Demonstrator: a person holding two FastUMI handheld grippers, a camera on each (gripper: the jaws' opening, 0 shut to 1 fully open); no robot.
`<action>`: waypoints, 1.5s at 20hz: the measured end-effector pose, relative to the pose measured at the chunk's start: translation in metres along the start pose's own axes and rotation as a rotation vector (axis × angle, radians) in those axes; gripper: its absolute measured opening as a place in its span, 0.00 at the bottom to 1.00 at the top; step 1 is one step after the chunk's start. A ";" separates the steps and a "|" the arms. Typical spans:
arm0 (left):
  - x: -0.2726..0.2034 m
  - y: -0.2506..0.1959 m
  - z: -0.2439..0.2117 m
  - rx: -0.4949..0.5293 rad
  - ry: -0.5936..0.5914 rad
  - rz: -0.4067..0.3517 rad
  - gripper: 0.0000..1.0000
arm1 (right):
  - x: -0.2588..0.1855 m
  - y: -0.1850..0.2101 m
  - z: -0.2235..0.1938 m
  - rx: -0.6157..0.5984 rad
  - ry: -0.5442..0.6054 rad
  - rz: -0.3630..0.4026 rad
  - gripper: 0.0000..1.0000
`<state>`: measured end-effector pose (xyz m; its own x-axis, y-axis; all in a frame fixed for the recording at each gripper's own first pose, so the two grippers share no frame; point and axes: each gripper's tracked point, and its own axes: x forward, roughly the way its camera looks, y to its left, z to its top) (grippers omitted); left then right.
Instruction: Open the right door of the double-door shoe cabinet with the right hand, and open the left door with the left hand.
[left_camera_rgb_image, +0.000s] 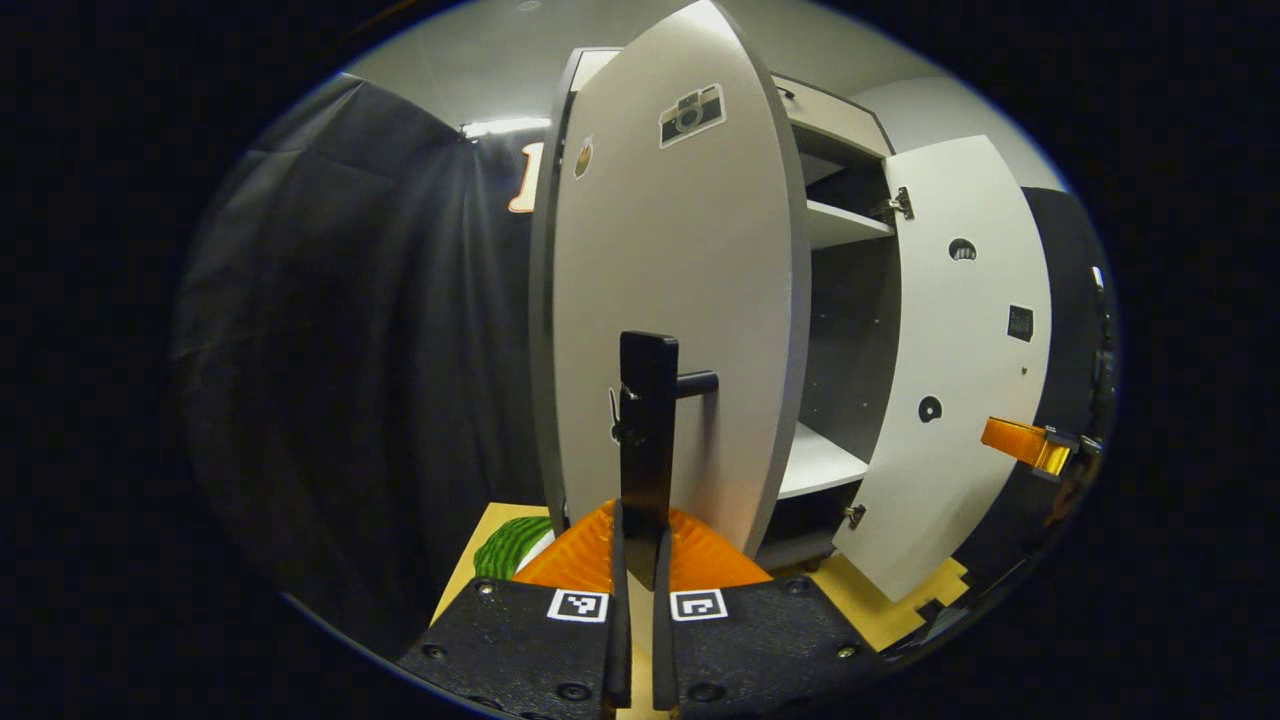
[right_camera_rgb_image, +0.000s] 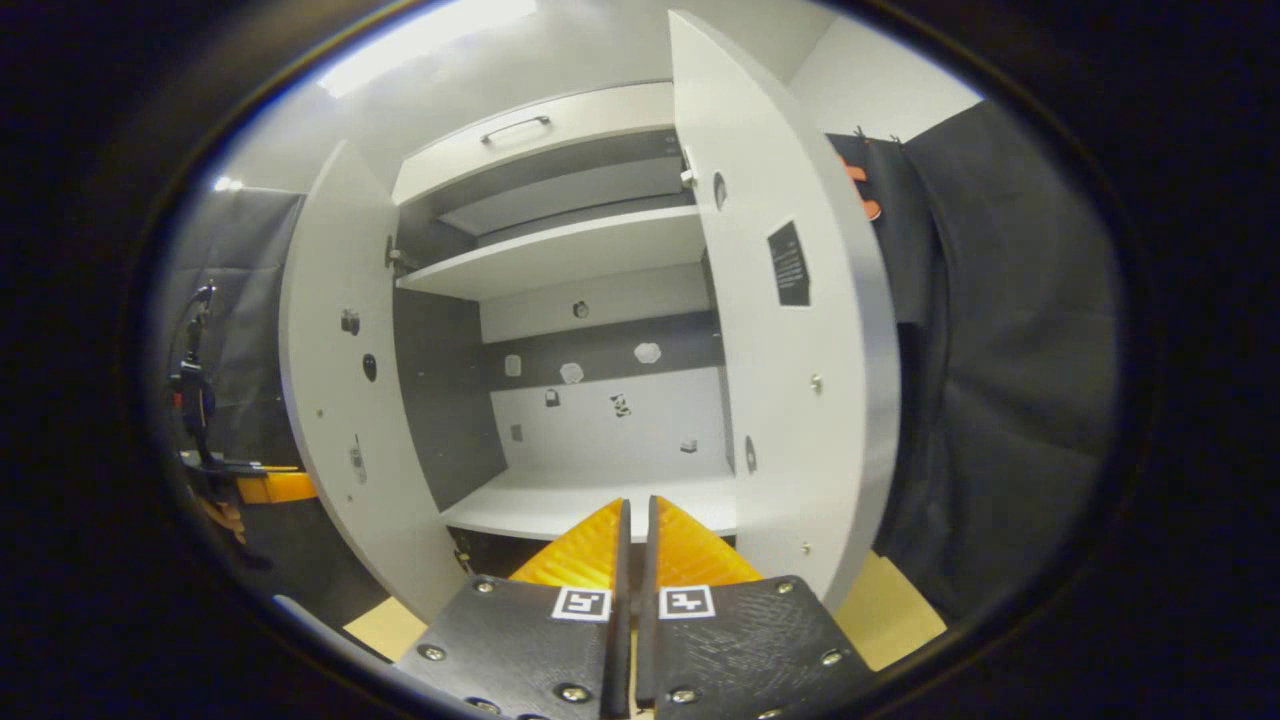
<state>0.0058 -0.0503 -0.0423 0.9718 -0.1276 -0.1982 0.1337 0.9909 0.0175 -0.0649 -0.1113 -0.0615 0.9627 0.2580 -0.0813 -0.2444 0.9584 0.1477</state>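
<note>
Left gripper view: sits close against the outer face of the left door (left_camera_rgb_image: 680, 300), handle (left_camera_rgb_image: 650, 440) at 6 o'clock. Right gripper view: faces straight into the open shoe cabinet (right_camera_rgb_image: 590, 400), near. Shared: shelves, both doors; right door (left_camera_rgb_image: 950, 380) at 3 o'clock in left gripper view.

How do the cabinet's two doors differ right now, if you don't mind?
The left door has its black handle clamped in the left gripper; the right door stands free of the right gripper, whose jaws are closed on nothing. The left door carries a camera sticker. Both are open.
</note>
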 end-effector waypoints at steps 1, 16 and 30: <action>-0.003 0.011 -0.001 -0.002 0.002 0.028 0.06 | 0.005 0.006 -0.002 0.004 0.007 0.014 0.03; -0.021 0.087 0.001 -0.011 -0.003 0.164 0.00 | 0.050 0.066 -0.021 -0.044 0.068 0.155 0.04; -0.080 0.021 0.060 -0.009 -0.118 0.054 0.00 | 0.066 0.057 -0.013 -0.040 0.062 0.108 0.04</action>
<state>-0.0573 -0.0218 0.0327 0.9937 -0.0781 -0.0803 0.0797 0.9967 0.0160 -0.0164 -0.0377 -0.0715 0.9219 0.3657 -0.1278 -0.3517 0.9285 0.1194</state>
